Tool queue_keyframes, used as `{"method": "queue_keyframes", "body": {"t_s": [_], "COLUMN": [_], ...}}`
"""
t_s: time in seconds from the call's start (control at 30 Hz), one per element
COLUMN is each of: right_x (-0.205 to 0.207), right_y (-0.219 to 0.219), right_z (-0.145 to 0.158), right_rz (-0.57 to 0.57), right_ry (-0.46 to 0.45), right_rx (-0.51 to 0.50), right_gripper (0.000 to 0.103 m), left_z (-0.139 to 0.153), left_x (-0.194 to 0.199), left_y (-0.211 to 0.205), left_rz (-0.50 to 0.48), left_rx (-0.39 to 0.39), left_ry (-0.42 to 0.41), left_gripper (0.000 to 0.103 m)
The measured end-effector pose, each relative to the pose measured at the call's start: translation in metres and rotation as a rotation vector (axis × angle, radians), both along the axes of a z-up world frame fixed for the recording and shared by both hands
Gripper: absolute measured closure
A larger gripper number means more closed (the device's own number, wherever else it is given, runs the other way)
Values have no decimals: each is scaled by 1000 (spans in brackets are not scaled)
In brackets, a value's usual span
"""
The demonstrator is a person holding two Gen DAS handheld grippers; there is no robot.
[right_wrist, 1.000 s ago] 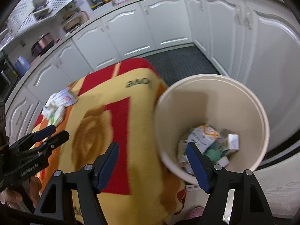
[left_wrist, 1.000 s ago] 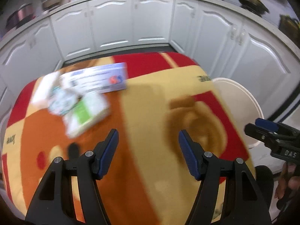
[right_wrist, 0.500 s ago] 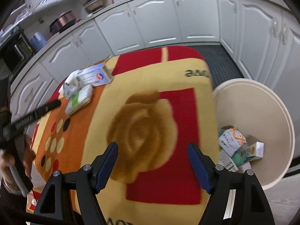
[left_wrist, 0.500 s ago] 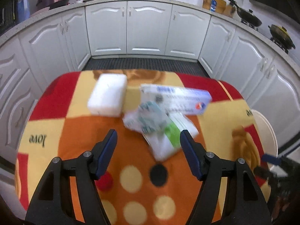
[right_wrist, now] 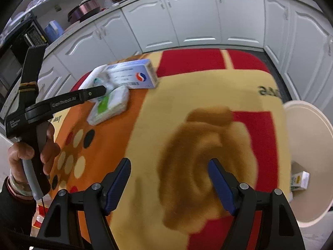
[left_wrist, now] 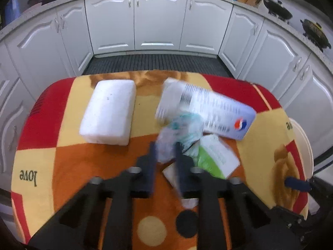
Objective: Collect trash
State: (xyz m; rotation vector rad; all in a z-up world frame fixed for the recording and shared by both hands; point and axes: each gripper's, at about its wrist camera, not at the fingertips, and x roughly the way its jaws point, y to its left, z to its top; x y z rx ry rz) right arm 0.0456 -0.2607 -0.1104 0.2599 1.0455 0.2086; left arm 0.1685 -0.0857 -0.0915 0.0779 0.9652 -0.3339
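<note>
Table: the blanket-covered table (left_wrist: 87,166) carries all the remaining trash at its far side, so work from there toward the bin.
Bin: the cream bin (right_wrist: 308,145) stands off the table's right edge, well apart from the pile, with a small carton already inside; any lift needs a level carry across the whole top.
Foam block: the white block (left_wrist: 108,114) lies alone, left of the pile, untouched.
Long box: the blue-and-white box (left_wrist: 208,110) lies behind the wrapper and partly under it; pull the wrapper up and toward the person so it does not drag the box.
Green pack: the green-and-white pack (left_wrist: 214,156) lies just right of the closed fingers, touching the wrapper; keep clear of it.
Wrapper: the crumpled clear-and-teal wrapper (left_wrist: 179,133) sits in the pile's middle and is soft, so it likely needs a firm pinch.
Left gripper: the left gripper (left_wrist: 165,152) is clamped tight on the wrapper's near edge.
Right gripper: the right gripper (right_wrist: 168,183) stands roughly half open, jaws empty, over bare blanket near the bin.
</note>
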Motion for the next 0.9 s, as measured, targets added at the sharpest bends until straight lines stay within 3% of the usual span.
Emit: {"method": "queue_keyframes", "body": {"t_s": [0.23, 0.33, 0.43, 0.5, 0.6, 0.8, 0.9], "right_x": [16, 18, 15, 12, 9, 4, 3], "right_y": [17, 18, 16, 13, 7, -14, -22], "right_z": [-2, -2, -2, -2, -2, 0, 2], "right_rz": [31, 31, 27, 22, 11, -42, -66], "right_ry": [0, 1, 3, 3, 3, 4, 6], "right_rx": [8, 9, 19, 23, 25, 29, 35], "right_gripper": [28, 28, 28, 28, 28, 28, 28], "left_z": [5, 3, -8, -18, -19, -13, -6], "left_x": [-6, -4, 0, 1, -9, -43, -55], "left_y": [13, 7, 1, -5, -16, -20, -16], "left_rz": [-1, 18, 49, 31, -5, -165, -172], "left_rx": [-1, 58, 89, 81, 117, -53, -22], "left_ry": [-18, -35, -2, 44, 19, 140, 98], "left_gripper": [95, 95, 95, 95, 95, 94, 94]}}
